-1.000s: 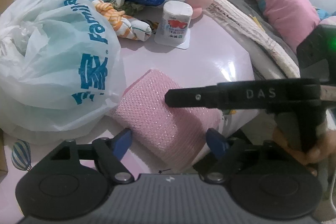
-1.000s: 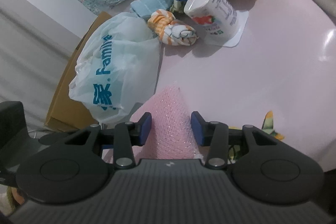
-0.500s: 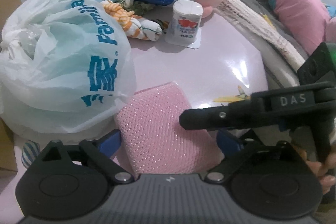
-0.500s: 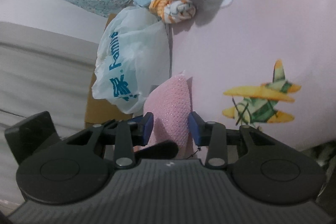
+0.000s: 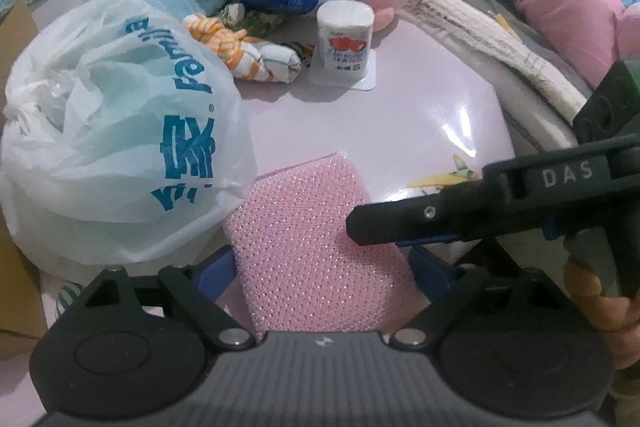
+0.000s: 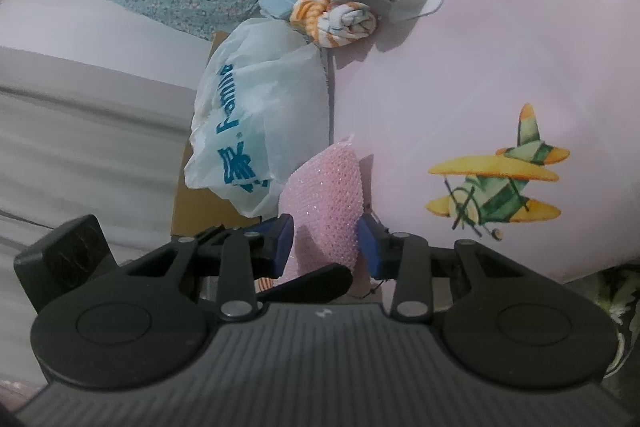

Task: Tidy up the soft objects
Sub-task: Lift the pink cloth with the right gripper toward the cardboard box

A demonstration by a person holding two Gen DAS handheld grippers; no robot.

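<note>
Left hand-held gripper [image 5: 320,267] wide around pink sponge [image 5: 316,247], blue pads beside its two sides, contact not clear; jaws just opened, then narrowed a little. Right hand-held gripper [image 6: 326,243] narrow, just closing on same sponge [image 6: 326,199] from its edge, pads pressing. Sponge low centre of frame on pink table [image 5: 400,115], touching plastic bag [image 5: 120,131] at left. Further up: rolled cloth [image 5: 256,55], yogurt cup [image 5: 346,39].

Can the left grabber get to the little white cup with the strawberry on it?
Probably not right now. The left gripper straddles the pink sponge, which lies between it and the cup. Beyond the sponge the table is bare up to the cup.
</note>
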